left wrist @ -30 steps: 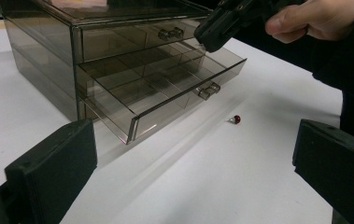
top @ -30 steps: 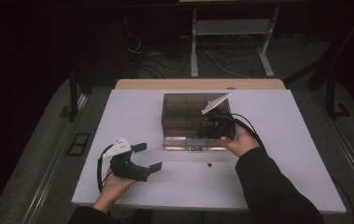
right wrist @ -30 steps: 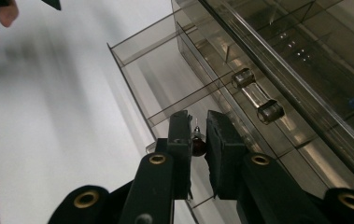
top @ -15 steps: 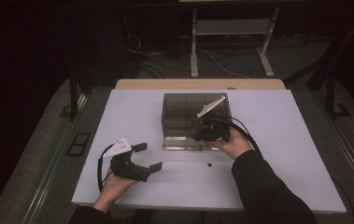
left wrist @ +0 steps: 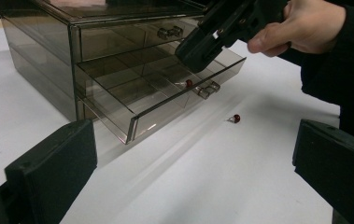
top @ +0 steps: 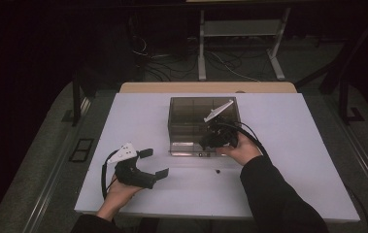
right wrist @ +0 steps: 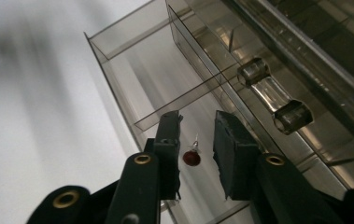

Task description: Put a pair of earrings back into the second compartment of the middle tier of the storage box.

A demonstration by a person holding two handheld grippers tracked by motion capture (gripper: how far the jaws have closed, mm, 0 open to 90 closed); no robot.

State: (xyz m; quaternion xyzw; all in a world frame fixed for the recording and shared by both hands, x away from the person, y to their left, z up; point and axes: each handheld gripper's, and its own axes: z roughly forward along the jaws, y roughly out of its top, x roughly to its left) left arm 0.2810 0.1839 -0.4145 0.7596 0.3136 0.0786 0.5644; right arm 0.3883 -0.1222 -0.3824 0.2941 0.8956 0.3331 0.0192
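Right hand-held gripper (top: 211, 141) over the smoky drawer box (top: 191, 121) — left hand-held gripper (top: 153, 163) apart, jaws spread.

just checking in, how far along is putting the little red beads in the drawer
Done: the middle drawer is pulled out and one red bead lies inside. In hand: the right gripper hangs open over that bead. Left: a second bead sits on the table; the left gripper is open.

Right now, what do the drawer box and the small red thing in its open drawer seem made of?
The drawer box: likely smoke-tinted clear plastic, glossy; you see dividers through its walls, and they show reflections. The small red thing: perhaps a glass or plastic bead with a silvery, probably metal tip; it shines, but is too small to be sure.
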